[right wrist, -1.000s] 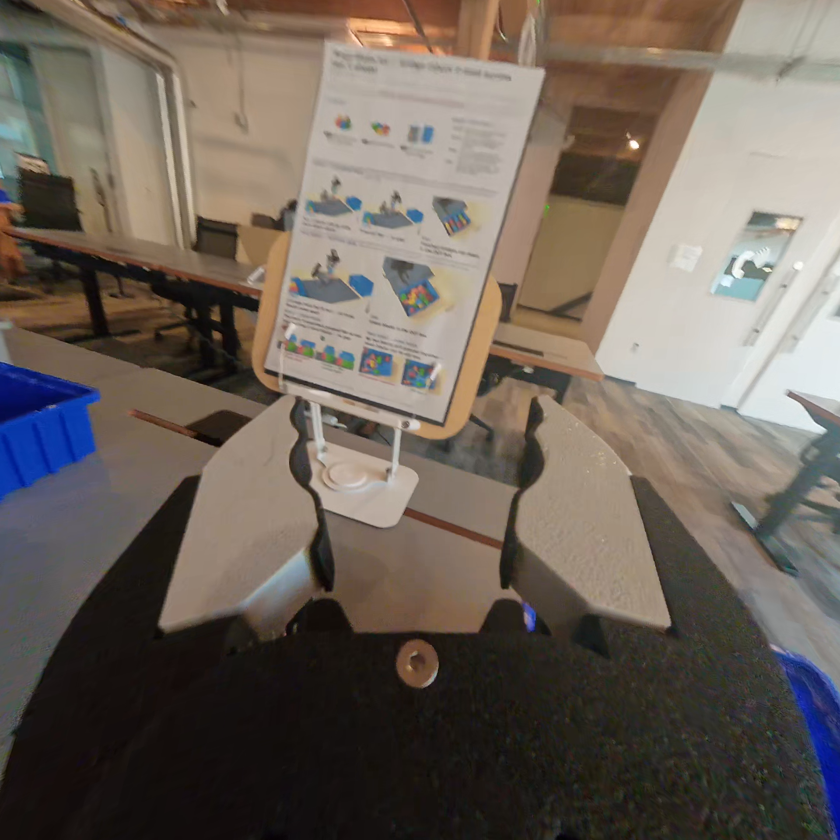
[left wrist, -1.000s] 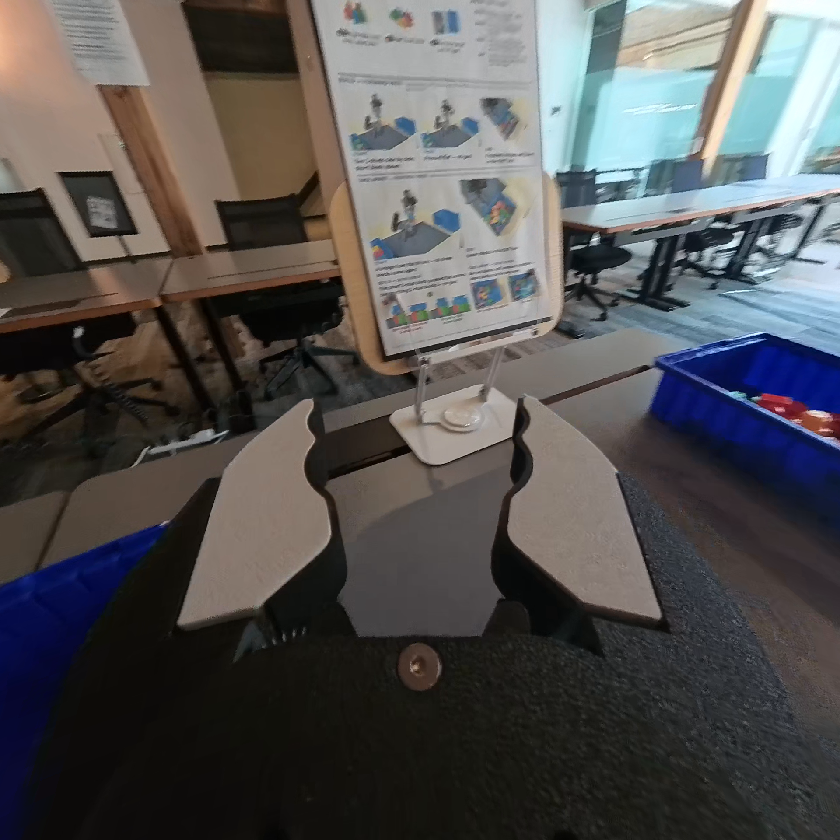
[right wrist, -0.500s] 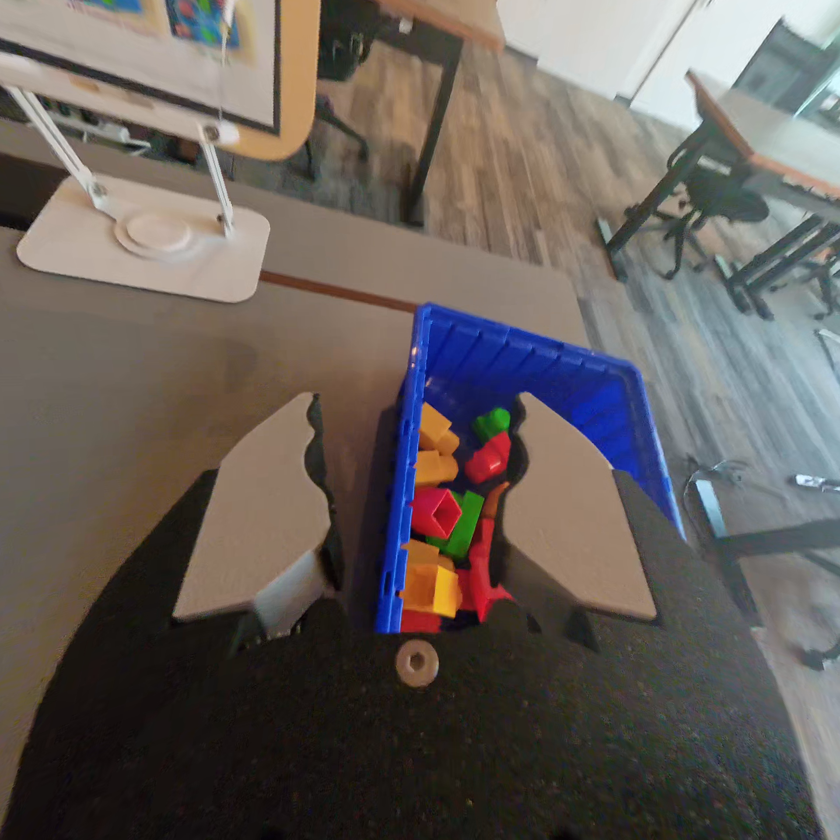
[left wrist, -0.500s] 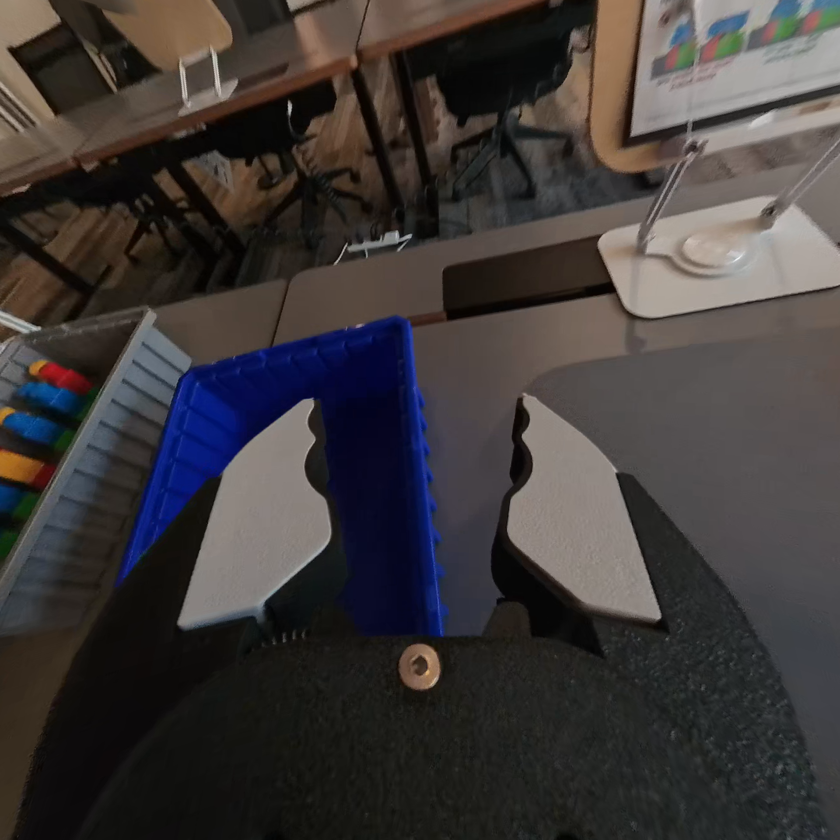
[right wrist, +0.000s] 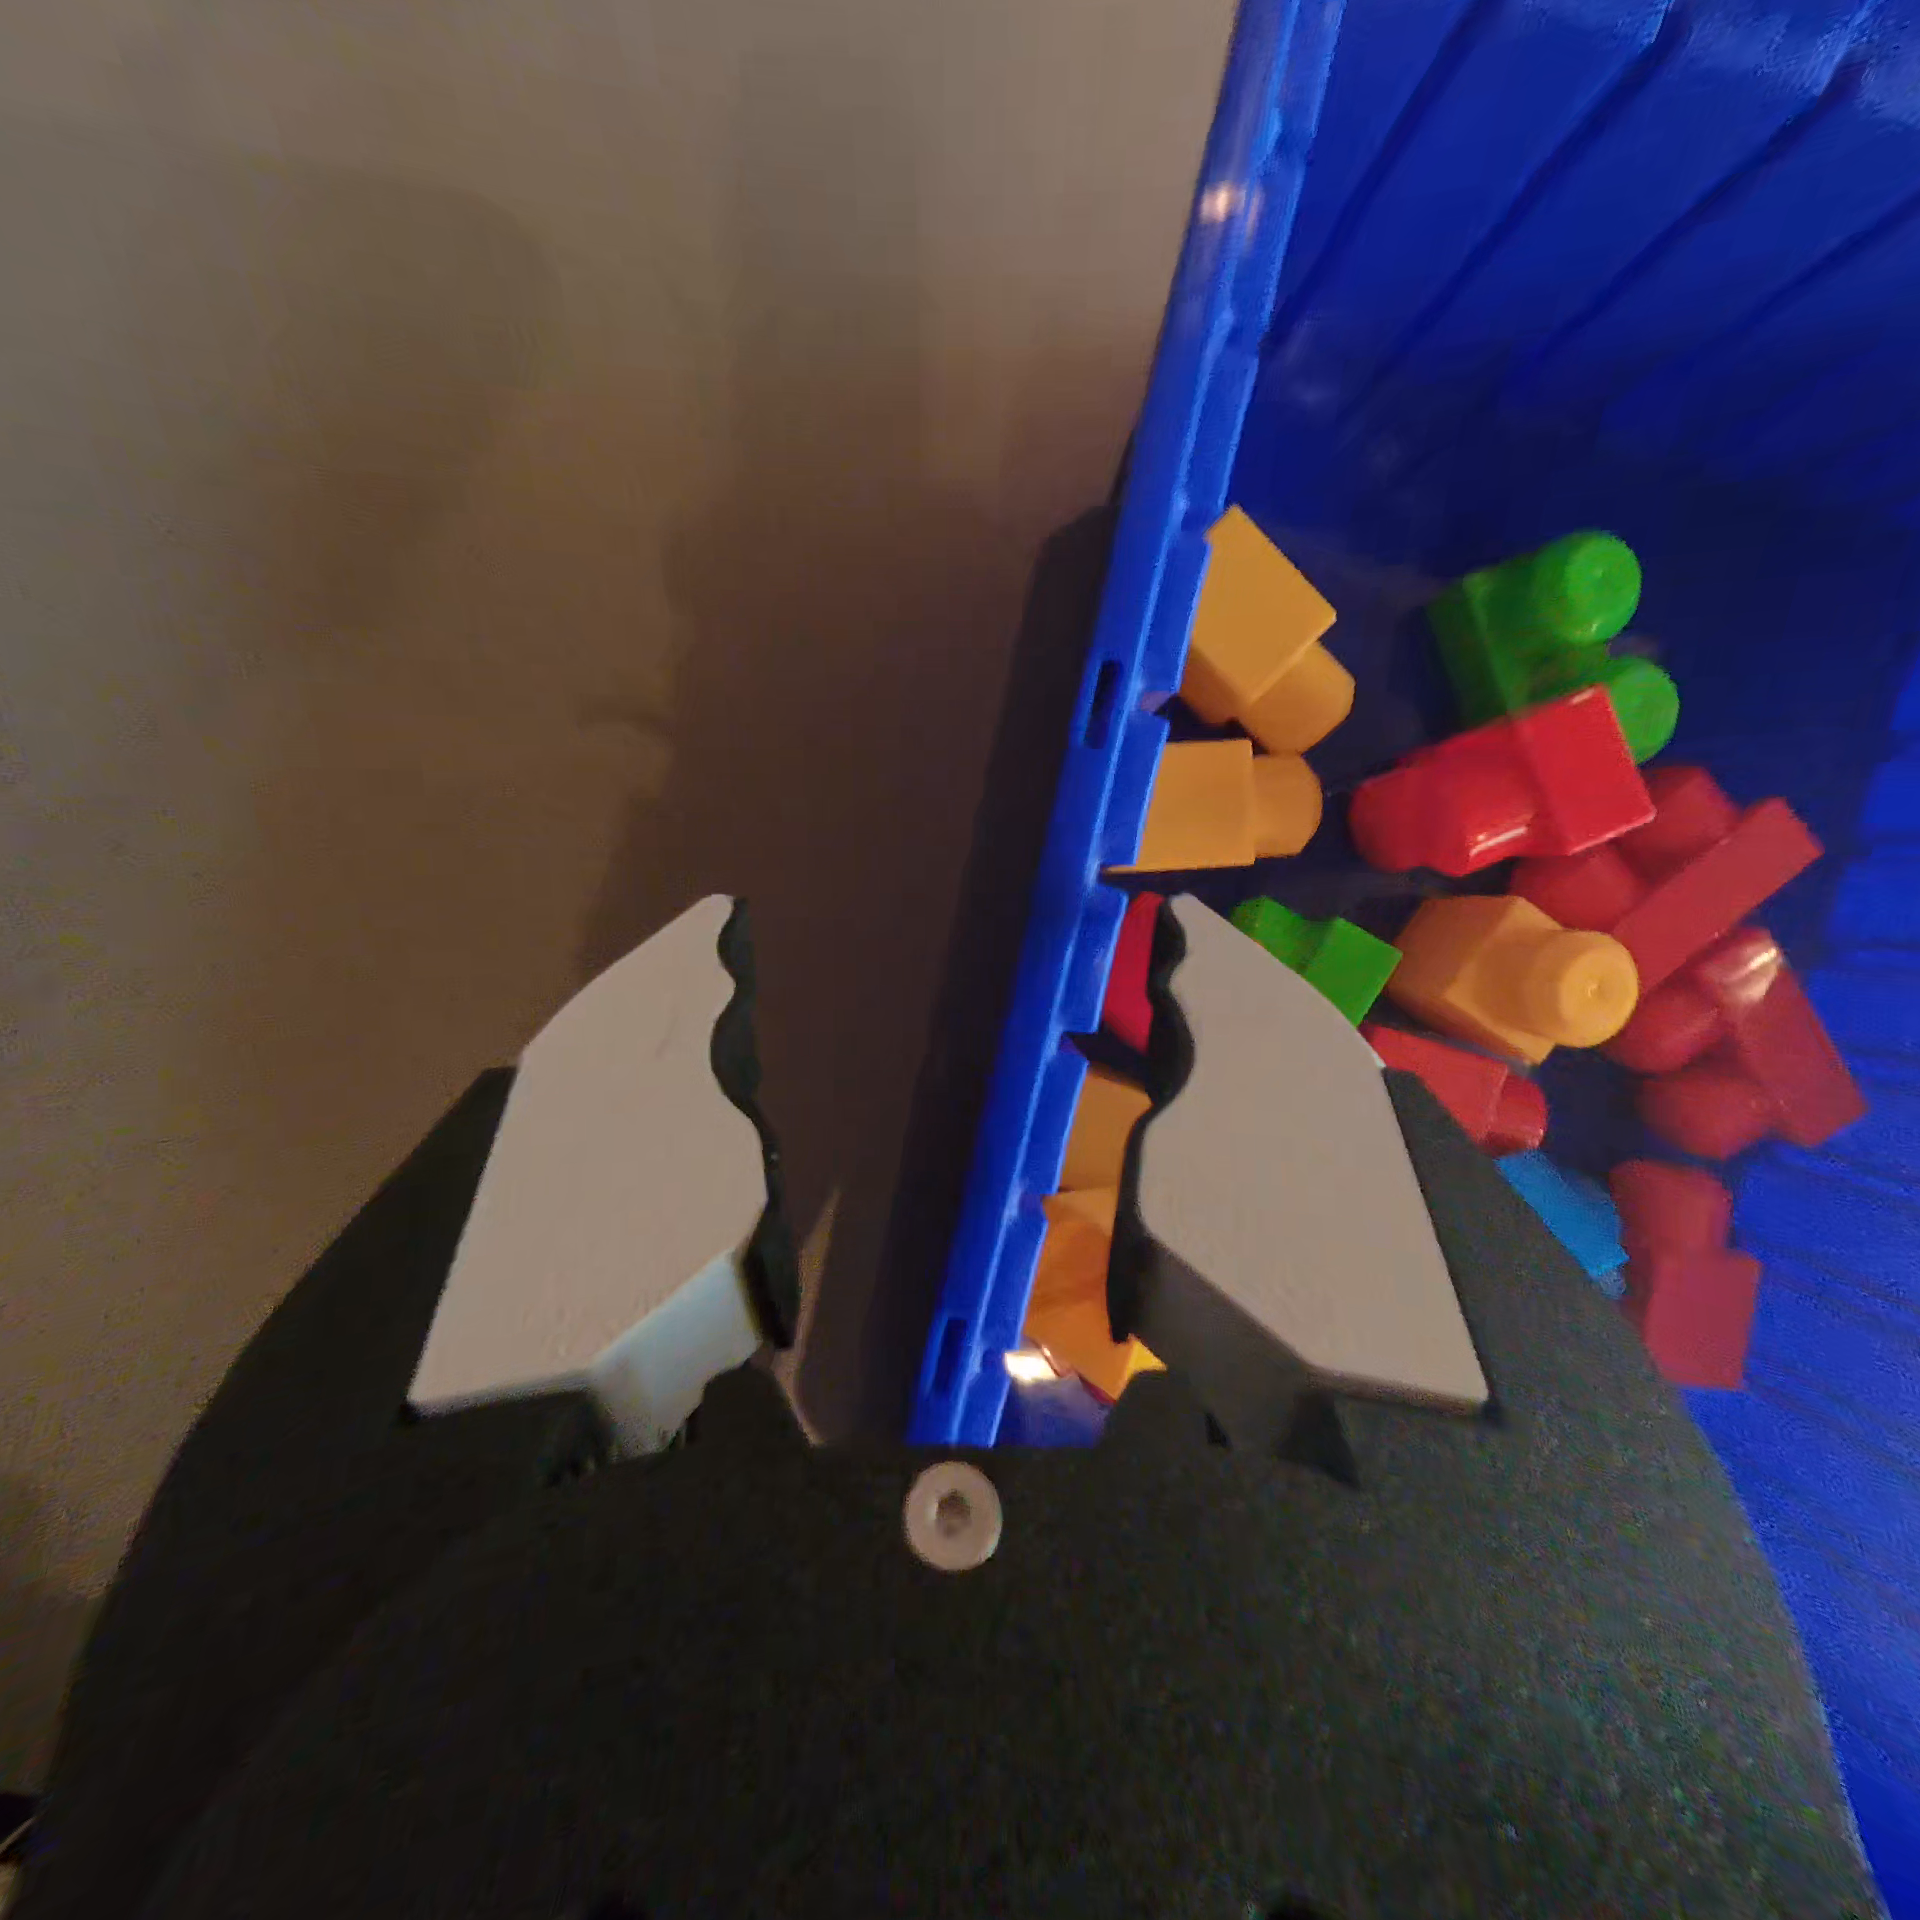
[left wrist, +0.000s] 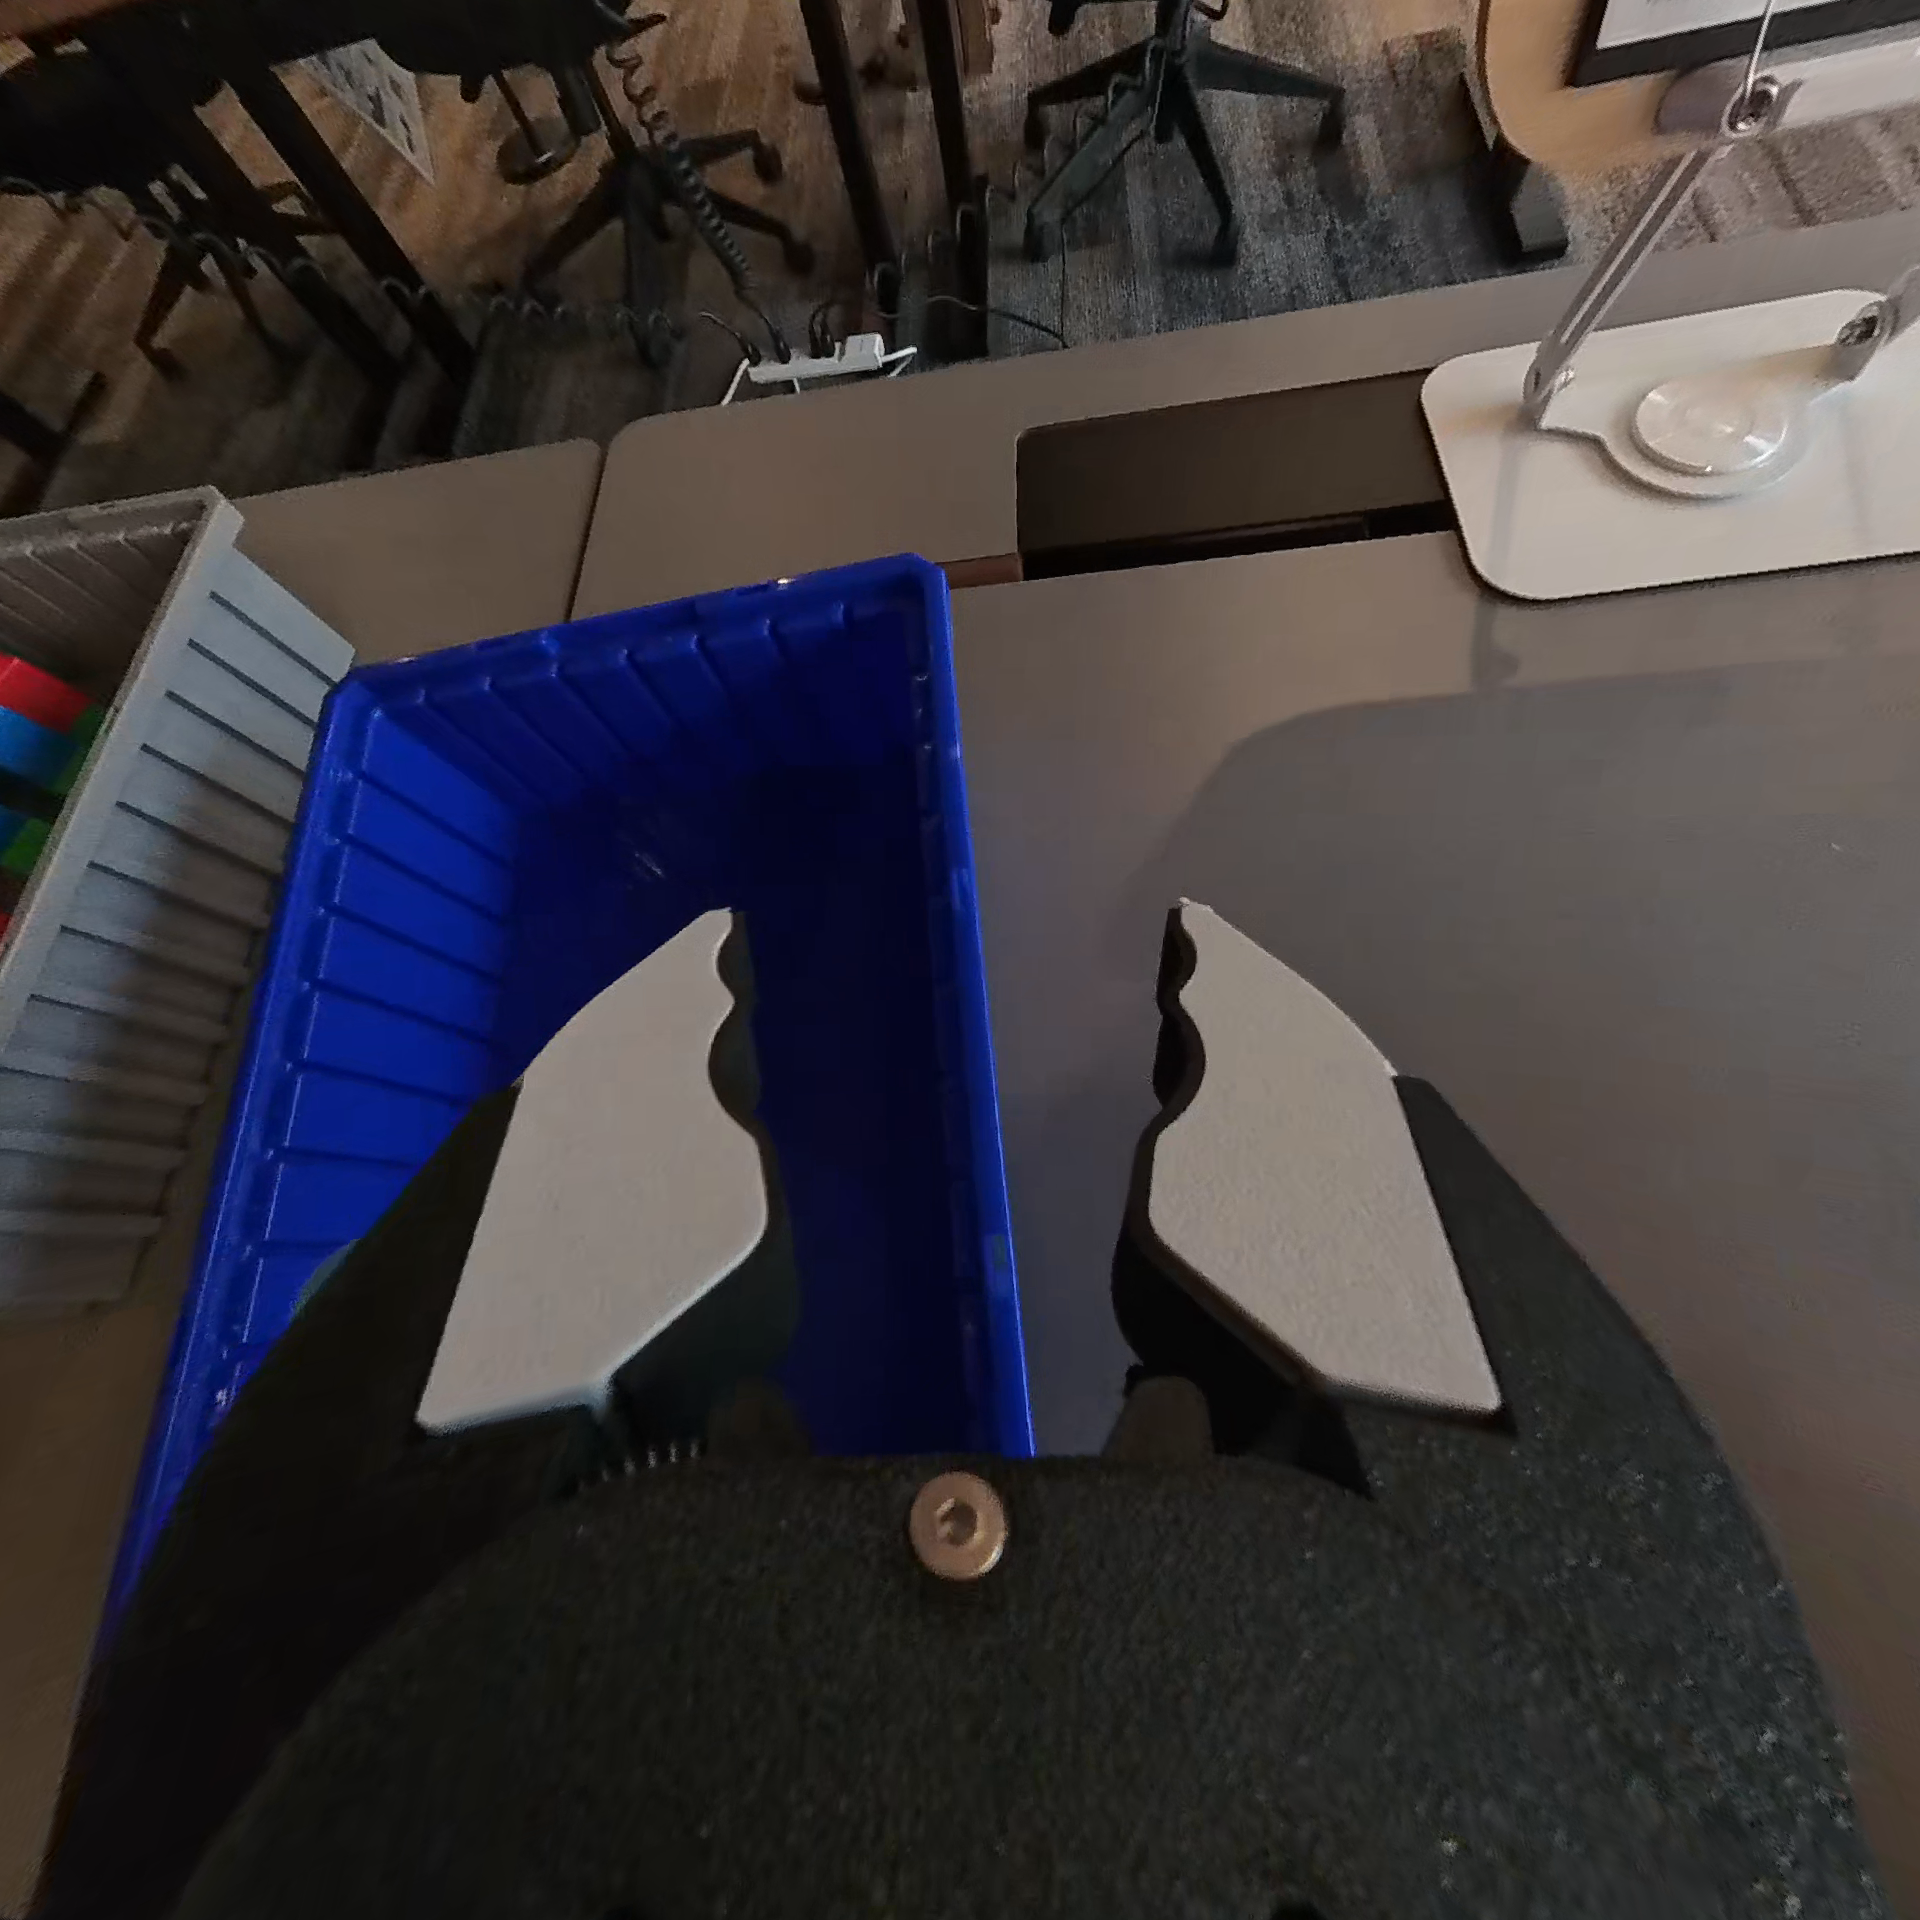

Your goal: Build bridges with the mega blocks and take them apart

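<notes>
Straddling the near wall of a blue bin [right wrist: 1174, 582], the right gripper [right wrist: 951, 914] hangs with fingers spread and nothing held, one finger over a jumble of red, orange and green mega blocks [right wrist: 1507, 894] inside. The left gripper [left wrist: 956, 920], likewise spread and unladen, straddles the right wall of a second blue bin [left wrist: 940, 935] beside a grey tray [left wrist: 177, 935] on the table [left wrist: 1351, 675].

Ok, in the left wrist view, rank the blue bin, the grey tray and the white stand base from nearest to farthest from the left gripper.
1. Blue bin: its right wall runs between the open jaws of the left gripper.
2. Grey tray: left of the bin.
3. White stand base: far right, at the table's back.
</notes>
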The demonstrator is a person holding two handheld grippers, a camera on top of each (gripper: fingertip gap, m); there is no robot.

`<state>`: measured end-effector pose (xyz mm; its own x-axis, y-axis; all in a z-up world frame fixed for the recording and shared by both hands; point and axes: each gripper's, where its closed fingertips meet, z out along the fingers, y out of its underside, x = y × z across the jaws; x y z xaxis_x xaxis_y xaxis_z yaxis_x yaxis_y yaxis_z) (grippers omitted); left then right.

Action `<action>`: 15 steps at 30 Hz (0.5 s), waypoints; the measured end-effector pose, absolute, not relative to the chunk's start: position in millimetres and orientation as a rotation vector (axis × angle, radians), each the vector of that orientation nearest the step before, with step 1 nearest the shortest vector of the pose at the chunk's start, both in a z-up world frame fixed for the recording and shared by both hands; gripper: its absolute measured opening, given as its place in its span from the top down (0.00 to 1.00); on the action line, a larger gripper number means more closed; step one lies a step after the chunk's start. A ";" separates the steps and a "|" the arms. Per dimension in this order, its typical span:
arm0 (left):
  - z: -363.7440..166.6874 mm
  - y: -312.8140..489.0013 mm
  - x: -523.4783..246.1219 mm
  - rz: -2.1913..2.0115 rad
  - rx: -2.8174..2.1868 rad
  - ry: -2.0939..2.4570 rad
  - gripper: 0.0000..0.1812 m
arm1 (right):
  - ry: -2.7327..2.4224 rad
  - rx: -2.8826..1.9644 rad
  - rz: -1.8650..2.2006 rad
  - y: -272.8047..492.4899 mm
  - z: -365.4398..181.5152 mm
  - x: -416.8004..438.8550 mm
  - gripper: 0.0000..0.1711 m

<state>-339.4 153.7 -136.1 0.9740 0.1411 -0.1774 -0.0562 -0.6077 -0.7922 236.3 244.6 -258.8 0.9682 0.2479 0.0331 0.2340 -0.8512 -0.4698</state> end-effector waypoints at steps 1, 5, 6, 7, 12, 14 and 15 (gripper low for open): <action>-134.9 153.4 -338.6 0.273 -2.202 -0.055 0.59 | -0.335 -2.663 0.014 243.7 -265.8 240.3 0.58; -132.2 152.5 -335.0 0.259 -2.192 -0.037 0.59 | -0.324 -2.787 -0.086 234.4 -286.5 256.0 0.75; -132.1 152.6 -334.0 0.256 -2.191 -0.031 0.59 | -0.323 -2.801 -0.098 233.2 -290.0 258.0 0.79; -132.7 152.6 -332.7 0.250 -2.194 -0.026 0.59 | -0.317 -2.818 -0.112 231.6 -293.5 259.8 0.82; -140.8 148.2 -331.7 0.245 -2.239 -0.018 0.59 | -0.273 -2.846 -0.207 230.3 -295.8 265.2 0.88; -144.0 144.3 -332.3 0.240 -2.256 -0.025 0.58 | -0.258 -2.873 -0.273 228.9 -295.7 265.8 0.89; -144.9 141.9 -332.2 0.239 -2.262 -0.025 0.58 | -0.261 -2.884 -0.285 228.0 -295.7 264.2 0.89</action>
